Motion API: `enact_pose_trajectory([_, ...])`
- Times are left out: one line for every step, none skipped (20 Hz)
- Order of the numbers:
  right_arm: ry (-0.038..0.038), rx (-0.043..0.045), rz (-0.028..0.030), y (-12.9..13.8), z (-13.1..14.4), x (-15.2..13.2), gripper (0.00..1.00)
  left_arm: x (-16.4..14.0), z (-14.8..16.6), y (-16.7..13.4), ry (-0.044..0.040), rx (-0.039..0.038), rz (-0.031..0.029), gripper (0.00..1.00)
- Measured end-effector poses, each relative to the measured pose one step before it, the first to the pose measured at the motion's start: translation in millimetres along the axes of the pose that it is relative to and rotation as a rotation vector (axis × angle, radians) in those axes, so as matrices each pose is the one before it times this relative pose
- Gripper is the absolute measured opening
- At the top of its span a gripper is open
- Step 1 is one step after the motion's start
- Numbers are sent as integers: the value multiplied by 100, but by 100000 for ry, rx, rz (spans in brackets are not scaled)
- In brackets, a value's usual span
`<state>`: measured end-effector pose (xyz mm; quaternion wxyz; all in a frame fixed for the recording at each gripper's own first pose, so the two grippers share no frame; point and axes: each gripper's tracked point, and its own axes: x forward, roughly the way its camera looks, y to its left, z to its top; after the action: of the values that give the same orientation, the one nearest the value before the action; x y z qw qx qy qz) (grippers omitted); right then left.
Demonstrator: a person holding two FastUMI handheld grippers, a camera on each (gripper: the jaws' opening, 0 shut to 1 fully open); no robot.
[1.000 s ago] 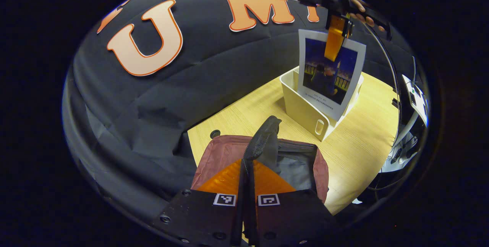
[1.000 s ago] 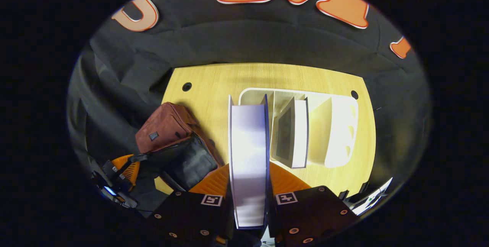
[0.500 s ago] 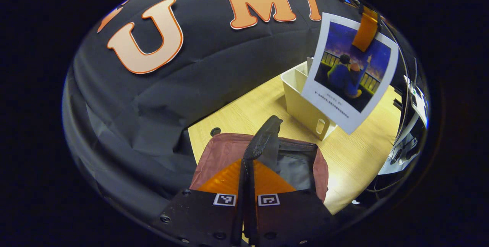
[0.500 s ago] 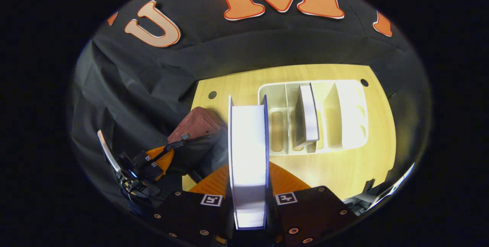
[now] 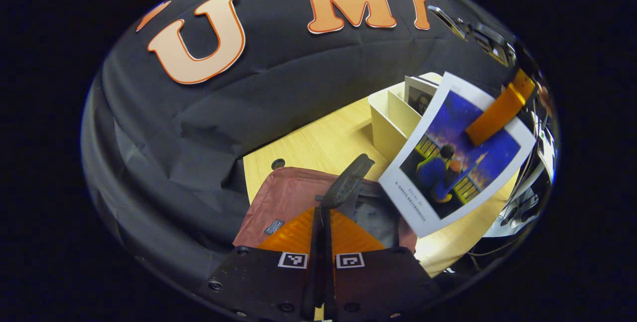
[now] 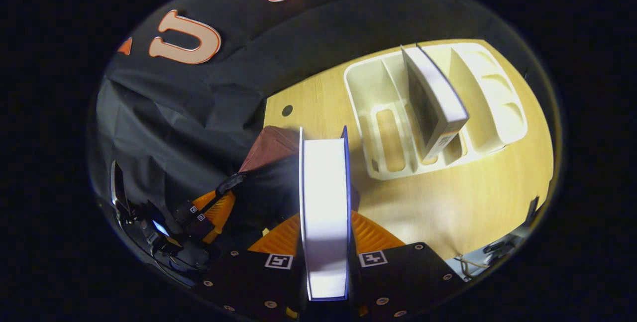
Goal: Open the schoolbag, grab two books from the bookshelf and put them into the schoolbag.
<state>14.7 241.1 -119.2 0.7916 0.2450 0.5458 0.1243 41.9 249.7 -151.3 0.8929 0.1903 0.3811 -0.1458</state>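
A black cloth wall [image 5: 278, 88], creased and hanging in folds, takes up the upper and left part of the left gripper view and runs across the top of the right gripper view. Below it lies a light wood-grain bench [image 6: 448, 202] with a small round dark hole [image 5: 278, 163] near its back corner. Bright light glares off the bench at lower right of the right gripper view.
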Motion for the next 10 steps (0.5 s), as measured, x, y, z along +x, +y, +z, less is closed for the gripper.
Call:
enact_pose_trajectory([254,1772,3299,183,-614,618,33,64,-14,-119,281,-630,139,7])
enact_pose_trajectory([429,1304,1313,-161,-804,836,33,87,14,2,409,-462,97,6])
enact_pose_trajectory([-803,1845,3446,194,-477,721,33,51,6,-104,337,-543,113,6])
enact_pose_trajectory([-279,4890,4273,204,-351,616,33,-126,-90,-54,231,-452,180,12])
enact_pose_trajectory([858,4743,3313,62,-531,715,32,-39,7,-91,176,-403,233,7])
enact_pose_trajectory([-2464,3357,2005,121,-190,1165,32,16,88,-36,109,-212,-323,7])
enact_pose_trajectory([-1152,1407,1161,-321,-622,918,32,-20,12,-61,47,-423,-392,7])
enact_pose_trajectory([-2247,2953,1985,-28,-302,825,32,-65,-31,-119,233,-679,-360,7])
enact_pose_trajectory([-1162,2983,1577,69,-302,853,32,-87,-2,-54,451,-624,73,6])
enact_pose_trajectory([-1590,2993,1705,-162,-106,714,32,-97,-17,-189,304,-857,-488,6])
